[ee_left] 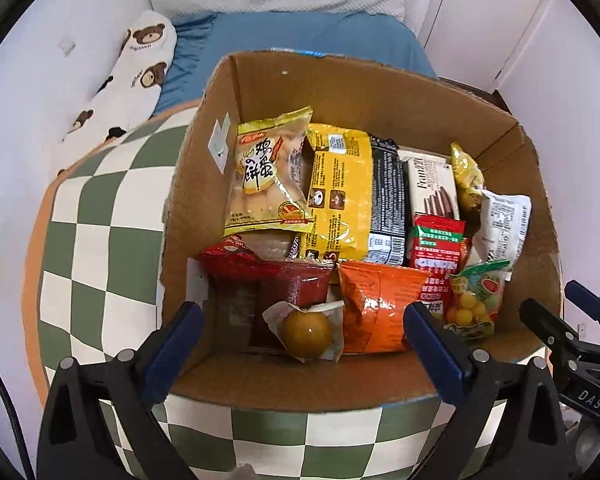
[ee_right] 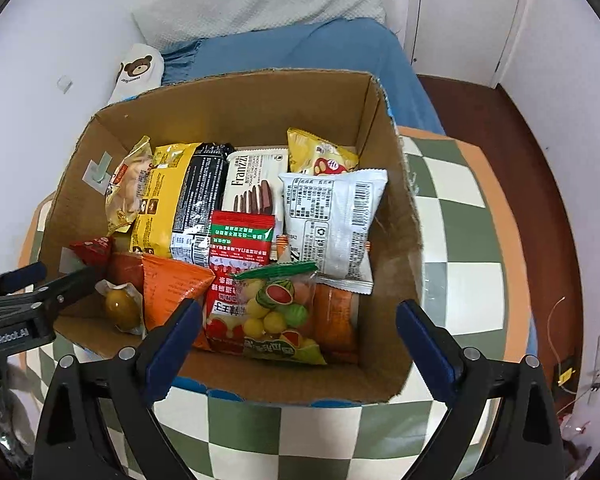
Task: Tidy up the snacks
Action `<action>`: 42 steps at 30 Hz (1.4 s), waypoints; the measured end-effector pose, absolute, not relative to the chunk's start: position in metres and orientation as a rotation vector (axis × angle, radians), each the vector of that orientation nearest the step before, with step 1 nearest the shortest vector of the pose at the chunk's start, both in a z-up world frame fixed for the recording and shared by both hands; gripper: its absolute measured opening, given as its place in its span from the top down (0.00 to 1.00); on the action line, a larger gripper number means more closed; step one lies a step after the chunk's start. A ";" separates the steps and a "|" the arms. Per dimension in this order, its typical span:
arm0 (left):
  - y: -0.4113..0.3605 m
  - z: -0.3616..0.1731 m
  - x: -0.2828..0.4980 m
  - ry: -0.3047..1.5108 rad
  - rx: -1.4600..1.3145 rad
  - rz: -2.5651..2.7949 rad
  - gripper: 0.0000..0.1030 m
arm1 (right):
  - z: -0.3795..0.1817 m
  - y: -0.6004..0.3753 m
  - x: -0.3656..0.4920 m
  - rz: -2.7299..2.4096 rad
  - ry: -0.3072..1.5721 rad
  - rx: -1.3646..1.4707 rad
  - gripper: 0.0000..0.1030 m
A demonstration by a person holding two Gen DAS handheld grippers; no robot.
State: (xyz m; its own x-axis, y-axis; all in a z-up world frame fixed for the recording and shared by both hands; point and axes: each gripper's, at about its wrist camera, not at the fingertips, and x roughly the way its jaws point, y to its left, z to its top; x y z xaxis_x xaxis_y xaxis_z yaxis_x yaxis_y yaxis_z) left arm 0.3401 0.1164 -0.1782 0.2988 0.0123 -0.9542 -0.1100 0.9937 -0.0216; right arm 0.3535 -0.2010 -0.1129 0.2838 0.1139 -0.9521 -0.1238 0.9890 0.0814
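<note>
hovering over snack-filled cardboard box (ee_left: 340, 92), jaws apart

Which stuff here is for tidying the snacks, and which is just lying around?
For the job: cardboard box, Franzzi cookie box, orange packet, fruit candy bag, both open grippers.
Just lying around: bear pillow, blue bedsheet, checkered table.

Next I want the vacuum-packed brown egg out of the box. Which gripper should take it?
Left. The egg lies near the box's left corner, between the left gripper's open jaws; the right gripper hovers over the fruit gummy bag.
</note>
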 end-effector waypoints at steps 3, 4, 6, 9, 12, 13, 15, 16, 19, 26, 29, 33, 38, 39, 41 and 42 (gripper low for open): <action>0.113 -0.170 0.334 1.247 -0.090 0.072 0.00 | -0.106 -0.204 0.348 0.146 1.256 -0.017 0.02; 0.112 -0.167 0.332 1.240 -0.090 0.071 0.00 | -0.103 -0.205 0.347 0.144 1.250 -0.016 0.02; 0.109 -0.160 0.326 1.226 -0.083 0.075 0.00 | -0.095 -0.208 0.342 0.138 1.232 -0.008 0.02; 0.106 -0.150 0.317 1.203 -0.091 0.073 0.00 | -0.080 -0.211 0.331 0.134 1.200 -0.008 0.02; 0.102 -0.135 0.302 1.168 -0.088 0.074 0.00 | -0.063 -0.212 0.317 0.142 1.169 -0.001 0.02; 0.100 -0.129 0.296 1.156 -0.087 0.076 0.00 | -0.057 -0.212 0.311 0.145 1.154 -0.002 0.02; 0.097 -0.116 0.283 1.127 -0.077 0.081 0.00 | -0.042 -0.213 0.297 0.144 1.123 -0.004 0.02; 0.096 -0.107 0.274 1.105 -0.071 0.088 0.00 | -0.035 -0.213 0.289 0.144 1.108 -0.001 0.02; 0.093 -0.087 0.252 1.060 -0.062 0.091 0.00 | -0.010 -0.216 0.264 0.146 1.062 0.007 0.02; 0.084 -0.050 0.202 0.991 -0.052 0.081 0.00 | 0.045 -0.219 0.211 0.156 0.966 0.007 0.01; 0.083 -0.038 0.184 0.967 -0.066 0.065 0.00 | 0.066 -0.218 0.192 0.160 0.932 -0.002 0.01; 0.082 -0.026 0.163 0.953 -0.077 0.052 0.00 | 0.091 -0.218 0.169 0.164 0.892 -0.008 0.01; 0.080 -0.008 0.140 0.906 -0.061 0.065 0.00 | 0.112 -0.217 0.145 0.154 0.850 -0.028 0.00; 0.079 -0.005 0.137 0.900 -0.059 0.066 0.00 | 0.117 -0.217 0.140 0.158 0.844 -0.025 0.00; 0.079 0.002 0.130 0.884 -0.064 0.063 0.00 | 0.122 -0.217 0.133 0.159 0.839 -0.026 0.00; 0.079 0.004 0.126 0.880 -0.063 0.063 0.00 | 0.125 -0.217 0.129 0.158 0.836 -0.027 0.00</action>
